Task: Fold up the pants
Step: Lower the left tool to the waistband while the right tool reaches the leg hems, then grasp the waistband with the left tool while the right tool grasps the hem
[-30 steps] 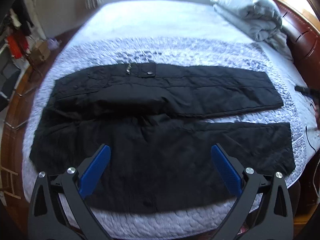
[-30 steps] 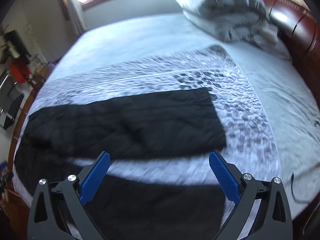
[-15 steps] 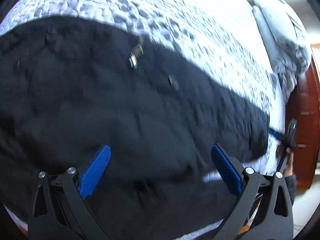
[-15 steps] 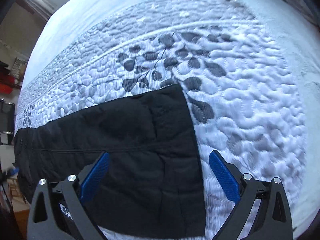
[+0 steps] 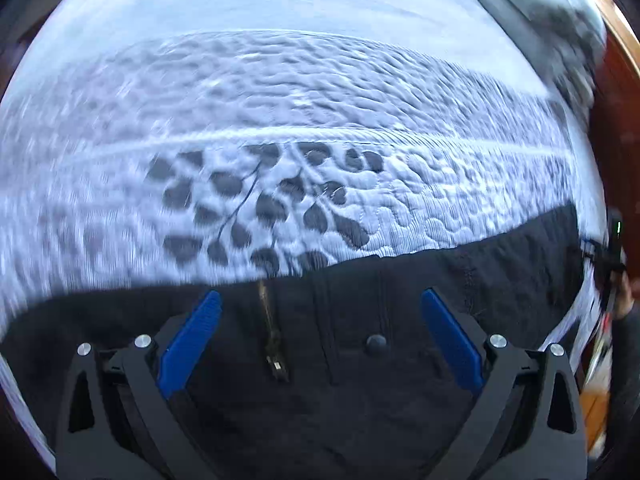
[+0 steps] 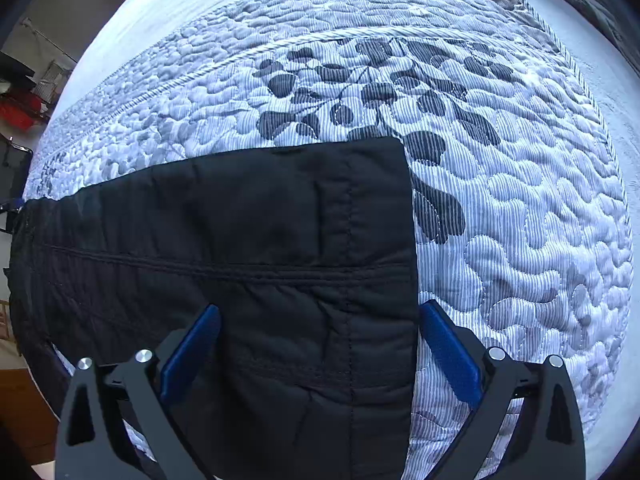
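Note:
Black padded pants (image 5: 360, 408) lie flat on a bed. In the left wrist view my left gripper (image 5: 320, 316) is open, low over the waist end, with the zipper pull (image 5: 272, 344) and a snap button (image 5: 376, 342) between its blue pads. In the right wrist view my right gripper (image 6: 320, 330) is open over the far leg's cuff end (image 6: 280, 248). Its left pad (image 6: 192, 352) is above the cloth and its right pad (image 6: 448, 356) is just off the hem edge, over the quilt.
A white-and-grey quilt (image 6: 500, 160) with a dark leaf print covers the bed. A wooden bed frame (image 5: 618, 128) runs along the right edge in the left wrist view, where a person's hand (image 5: 624, 292) with the other gripper shows. Room clutter (image 6: 20, 112) sits at far left.
Both grippers have dropped closer to the pants. The left one moved forward to the waist edge by the zipper; the right one closed in on the cuff of the far leg. Both stay open.

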Available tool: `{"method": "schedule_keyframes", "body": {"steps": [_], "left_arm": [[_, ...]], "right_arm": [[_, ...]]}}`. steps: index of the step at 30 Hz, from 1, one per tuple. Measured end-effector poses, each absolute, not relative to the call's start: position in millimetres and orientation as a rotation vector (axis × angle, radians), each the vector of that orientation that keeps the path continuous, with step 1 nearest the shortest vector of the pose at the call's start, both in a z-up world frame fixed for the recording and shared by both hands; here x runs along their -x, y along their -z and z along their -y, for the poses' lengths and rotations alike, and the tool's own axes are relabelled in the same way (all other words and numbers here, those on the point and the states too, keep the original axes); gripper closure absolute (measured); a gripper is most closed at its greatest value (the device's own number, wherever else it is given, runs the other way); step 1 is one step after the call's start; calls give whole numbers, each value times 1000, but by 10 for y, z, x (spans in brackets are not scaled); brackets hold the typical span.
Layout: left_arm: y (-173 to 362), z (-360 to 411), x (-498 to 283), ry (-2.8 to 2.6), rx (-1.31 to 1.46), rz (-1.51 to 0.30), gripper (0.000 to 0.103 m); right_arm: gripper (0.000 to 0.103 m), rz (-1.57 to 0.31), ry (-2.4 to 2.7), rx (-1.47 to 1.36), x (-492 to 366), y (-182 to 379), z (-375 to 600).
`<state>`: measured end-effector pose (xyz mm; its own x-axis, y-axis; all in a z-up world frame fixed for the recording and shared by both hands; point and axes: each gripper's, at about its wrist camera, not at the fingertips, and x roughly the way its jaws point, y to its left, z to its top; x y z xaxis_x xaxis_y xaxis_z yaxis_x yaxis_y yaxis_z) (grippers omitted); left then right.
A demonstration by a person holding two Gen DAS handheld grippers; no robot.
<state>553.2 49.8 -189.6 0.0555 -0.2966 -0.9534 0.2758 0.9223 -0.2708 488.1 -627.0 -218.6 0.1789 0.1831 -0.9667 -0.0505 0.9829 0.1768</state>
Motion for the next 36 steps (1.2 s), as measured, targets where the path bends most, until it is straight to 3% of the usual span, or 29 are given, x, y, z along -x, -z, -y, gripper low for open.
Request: {"method": "schedule_keyframes", "body": {"steps": [10,24,27,28,32,35,36], "left_arm": [[2130,111,-5604,806,-299,-1554,4],[2599,592,-5457,951,-458,-1621,7],[2596,593,-5420,906,-460,-1646,27],[2590,566,-5418,880,-468,-1650,43],[2543,560,-5294,841,-452,-1656,59],[2447,582,-5045,820,-489,-1581,68],[2394,587,-4954,809,-496,-1543,70]], "right_arm": [[3,-1367,-170,-110,-4943,2231,6274],[3,-1310,-186,-119,-4778,2224,6336],[3,-1294,-180,-117,-4753,2215,6341],[3,-1290,-177,-116,-4741,2208,6341],[4,-1260,-156,-107,-4701,2175,6333],[18,-1213,-132,-92,-4638,2105,6313],[34,-1197,-126,-89,-4625,2070,6305]]}}
